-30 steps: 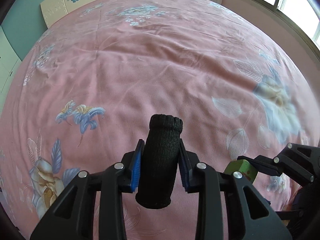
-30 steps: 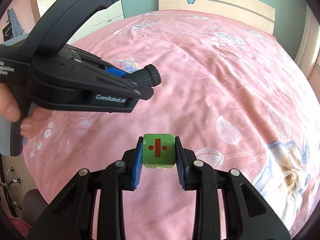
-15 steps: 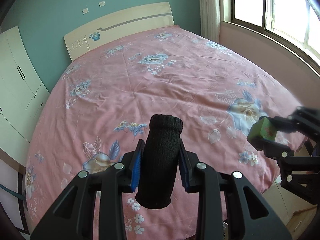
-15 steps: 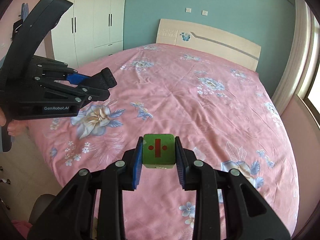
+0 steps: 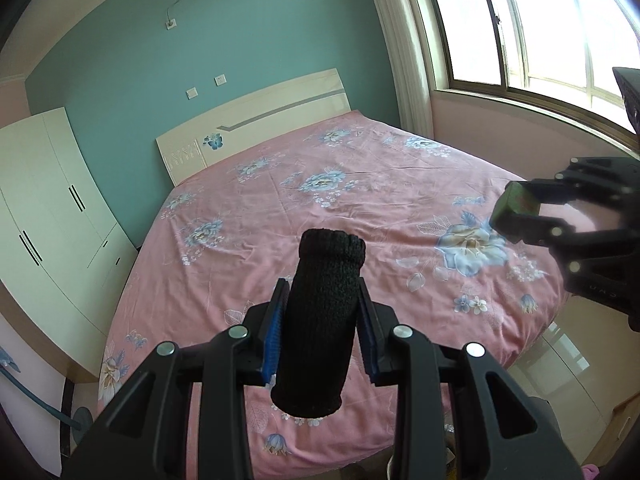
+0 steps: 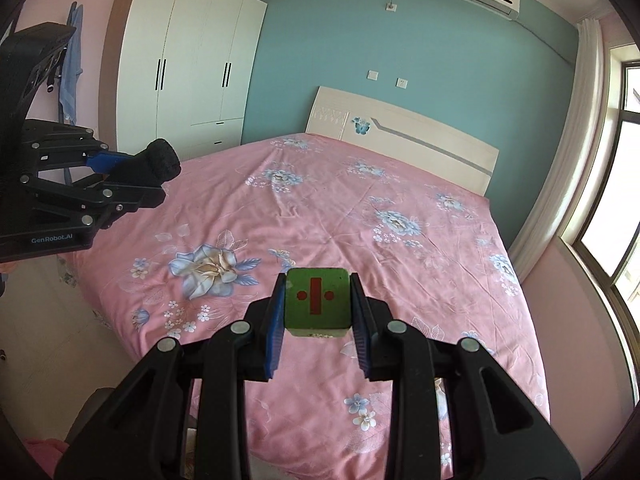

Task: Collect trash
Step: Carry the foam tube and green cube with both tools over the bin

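Left gripper [image 5: 320,312]: jaws clamped on black knit tube [image 5: 320,320], lower centre. Right gripper [image 6: 318,304]: clamped on green block [image 6: 317,298]. Step: carry; next, locate bin, unseen.

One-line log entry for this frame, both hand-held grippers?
left hand-held gripper: shut on black knit roll | right hand-held gripper: shut on green block | both above pink bedspread
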Demonstrator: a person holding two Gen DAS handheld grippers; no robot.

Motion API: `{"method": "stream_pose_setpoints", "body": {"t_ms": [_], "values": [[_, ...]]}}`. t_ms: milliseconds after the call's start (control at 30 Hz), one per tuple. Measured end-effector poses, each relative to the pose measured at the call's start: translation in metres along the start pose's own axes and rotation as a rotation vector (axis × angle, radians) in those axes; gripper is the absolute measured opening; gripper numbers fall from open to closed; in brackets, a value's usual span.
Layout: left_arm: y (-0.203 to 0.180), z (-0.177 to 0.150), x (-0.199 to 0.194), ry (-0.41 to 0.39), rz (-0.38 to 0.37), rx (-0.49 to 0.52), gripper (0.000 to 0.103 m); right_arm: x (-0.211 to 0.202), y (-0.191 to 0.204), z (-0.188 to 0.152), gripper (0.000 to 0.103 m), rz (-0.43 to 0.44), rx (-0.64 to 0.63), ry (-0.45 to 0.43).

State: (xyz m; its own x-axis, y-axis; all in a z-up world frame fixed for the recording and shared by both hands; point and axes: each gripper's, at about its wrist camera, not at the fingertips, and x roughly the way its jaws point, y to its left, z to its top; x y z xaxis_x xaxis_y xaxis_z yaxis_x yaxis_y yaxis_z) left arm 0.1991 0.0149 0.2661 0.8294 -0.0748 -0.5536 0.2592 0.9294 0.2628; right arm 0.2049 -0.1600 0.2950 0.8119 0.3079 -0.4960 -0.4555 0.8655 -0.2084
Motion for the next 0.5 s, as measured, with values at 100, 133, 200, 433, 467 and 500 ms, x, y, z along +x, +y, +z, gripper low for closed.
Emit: {"method": "stream_pose_setpoints", "body": {"t_ms": [100, 133, 200, 433, 467, 500], "values": [[-0.004, -0.008, -0.025, -0.025, 0.010, 0.020, 0.035, -0.023, 0.012, 0.003, 0.031, -0.014, -0.036, -0.011], [-0.005, -0.011, -0.033, -0.032, 0.010, 0.026, 0.035, -0.030, 0.015, 0.004, 0.031, -0.016, -0.048, -0.012], [-0.007, -0.018, -0.047, -0.047, 0.010, 0.036, 0.035, -0.042, 0.023, 0.004, 0.031, -0.015, -0.065, -0.013], [-0.021, -0.047, -0.075, -0.056, -0.014, 0.072, 0.035, -0.072, 0.042, -0.008, 0.031, 0.010, -0.103, -0.011], [-0.022, -0.051, -0.076, -0.052, -0.019, 0.078, 0.035, -0.073, 0.045, -0.011, 0.031, 0.012, -0.111, -0.007], [-0.024, -0.055, -0.077, -0.050, -0.021, 0.085, 0.035, -0.075, 0.048, -0.014, 0.031, 0.014, -0.118, -0.002]]}}
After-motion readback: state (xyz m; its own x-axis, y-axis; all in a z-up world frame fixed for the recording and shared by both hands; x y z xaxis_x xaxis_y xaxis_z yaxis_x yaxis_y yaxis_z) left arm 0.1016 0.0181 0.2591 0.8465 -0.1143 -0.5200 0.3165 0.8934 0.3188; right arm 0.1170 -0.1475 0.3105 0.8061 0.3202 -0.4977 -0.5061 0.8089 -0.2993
